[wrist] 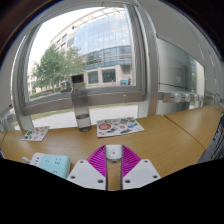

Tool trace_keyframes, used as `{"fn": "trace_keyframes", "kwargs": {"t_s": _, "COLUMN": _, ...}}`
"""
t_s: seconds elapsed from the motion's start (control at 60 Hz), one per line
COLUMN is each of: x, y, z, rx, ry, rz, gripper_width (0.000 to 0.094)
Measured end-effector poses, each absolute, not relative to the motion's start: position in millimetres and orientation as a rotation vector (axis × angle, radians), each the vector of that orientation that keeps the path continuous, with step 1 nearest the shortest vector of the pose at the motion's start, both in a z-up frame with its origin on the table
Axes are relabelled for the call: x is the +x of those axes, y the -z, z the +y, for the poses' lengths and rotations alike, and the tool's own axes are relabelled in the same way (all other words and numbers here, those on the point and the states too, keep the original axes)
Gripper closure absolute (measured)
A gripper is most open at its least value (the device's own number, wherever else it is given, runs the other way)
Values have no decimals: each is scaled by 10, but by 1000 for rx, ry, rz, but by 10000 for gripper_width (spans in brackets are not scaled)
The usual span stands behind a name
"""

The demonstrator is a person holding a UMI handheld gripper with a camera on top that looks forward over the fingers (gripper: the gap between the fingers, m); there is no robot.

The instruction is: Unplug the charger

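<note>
A small white charger (113,152) sits between the tips of my gripper (113,158). Both magenta pads (98,160) slant inward and press against its sides, so the gripper is shut on it. The charger hangs above the wooden table (160,145). No socket or cable shows around it; whatever lies behind or under the charger is hidden by the fingers.
A teal box (50,163) lies on the table just left of the fingers. Beyond them are a colourful printed sheet (118,126), another paper (35,132) to the left and a dark upright post (80,100) by the window. A second table (197,120) stands to the right.
</note>
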State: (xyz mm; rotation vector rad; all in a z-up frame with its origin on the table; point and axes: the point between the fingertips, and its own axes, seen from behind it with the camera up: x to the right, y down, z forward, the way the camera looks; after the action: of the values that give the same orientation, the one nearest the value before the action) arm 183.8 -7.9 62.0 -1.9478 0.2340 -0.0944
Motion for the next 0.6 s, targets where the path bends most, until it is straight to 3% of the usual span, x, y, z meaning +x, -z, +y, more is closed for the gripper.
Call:
{"fn": "trace_keyframes", "kwargs": {"t_s": 0.1, "x": 1835, "y": -334, "z": -80, "rx": -1980, "ry": 58, "rz": 228, "gripper_width": 761}}
{"fn": "trace_keyframes", "kwargs": {"t_s": 0.283, "x": 1874, "y": -139, "z": -103, "rx": -1995, "ry": 48, "rz": 209, "gripper_width": 681}}
{"fn": "trace_keyframes", "kwargs": {"t_s": 0.383, "x": 1908, "y": -78, "z": -144, "rx": -2002, "ry": 52, "rz": 229, "gripper_width": 577}}
{"fn": "trace_keyframes", "kwargs": {"t_s": 0.433, "x": 1897, "y": -88, "z": -164, "rx": -2002, "ry": 42, "rz": 228, "gripper_width": 536}}
{"fn": "trace_keyframes", "kwargs": {"t_s": 0.5, "x": 1867, "y": -161, "z": -214, "rx": -1997, "ry": 34, "rz": 214, "gripper_width": 414}}
{"fn": "trace_keyframes", "kwargs": {"t_s": 0.6, "x": 1853, "y": -510, "z": -356, "rx": -1935, "ry": 55, "rz": 199, "gripper_width": 317}}
